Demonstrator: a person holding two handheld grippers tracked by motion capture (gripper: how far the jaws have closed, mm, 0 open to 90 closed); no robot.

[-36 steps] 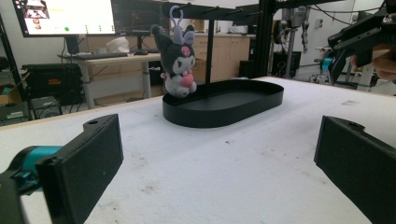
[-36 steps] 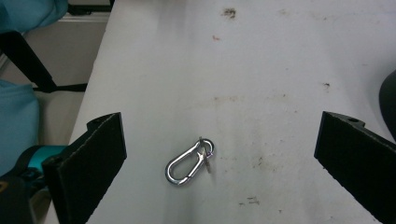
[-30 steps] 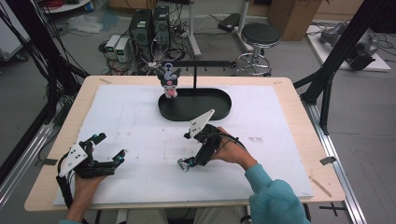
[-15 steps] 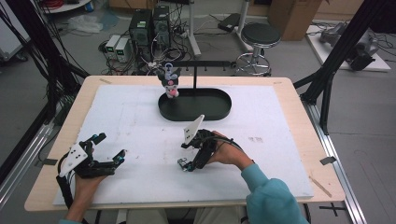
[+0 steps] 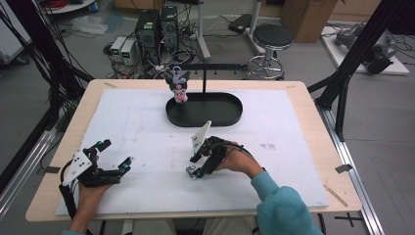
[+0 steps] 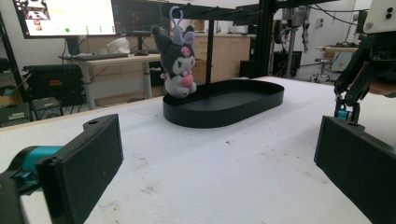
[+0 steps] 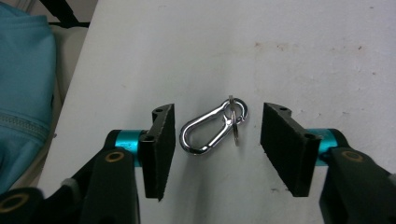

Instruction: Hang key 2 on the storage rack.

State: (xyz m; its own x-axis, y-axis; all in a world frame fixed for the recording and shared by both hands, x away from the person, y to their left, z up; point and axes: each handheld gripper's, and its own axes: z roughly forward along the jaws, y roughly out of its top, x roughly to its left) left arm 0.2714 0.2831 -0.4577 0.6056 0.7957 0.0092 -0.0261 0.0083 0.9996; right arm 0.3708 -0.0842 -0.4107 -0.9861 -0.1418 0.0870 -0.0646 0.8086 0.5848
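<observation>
Right hand (image 5: 234,160) comes in from the near edge of the bench (image 5: 313,117), forearm in a teal sleeve (image 5: 279,205), wrist bent so the right claw (image 5: 195,172) points down at the white mat (image 5: 147,127), a little right of the middle of the near half. Grey three-cornered plate stands tilted above it. Jaws have just been closing and now stand about half open. The carabiner (image 7: 208,128) lies flat on the mat between the pads (image 7: 161,140), a gap on each side, neither pad touching it. Nothing gripped.

Left hand (image 5: 90,193) rests at the near left corner, palm under the left claw (image 5: 115,156), which lies nearly level and points toward the far right. Jaws wide apart, nothing between them.

High view: carabiner is a small bright speck (image 5: 192,171) under the right claw; shape not readable there. Black oval tray (image 5: 220,117) sits near the middle of the far edge, with a plush toy (image 5: 177,85) at its left end and a black stand (image 5: 204,73) rising behind.

Right gripper view: carabiner is a silver snap hook, a split key ring (image 7: 237,116) threaded through its eye at the upper right end. Mat shows faint brown specks.

Left gripper view: low along the mat, its own two black pads (image 6: 88,158) at either side. Plush toy (image 6: 177,60) seen upright, dark hood with ears, pink item at its front, loop on top, leaning against the tray (image 6: 233,100) rim. Right claw (image 6: 348,100) at the right edge, tips on the mat.
</observation>
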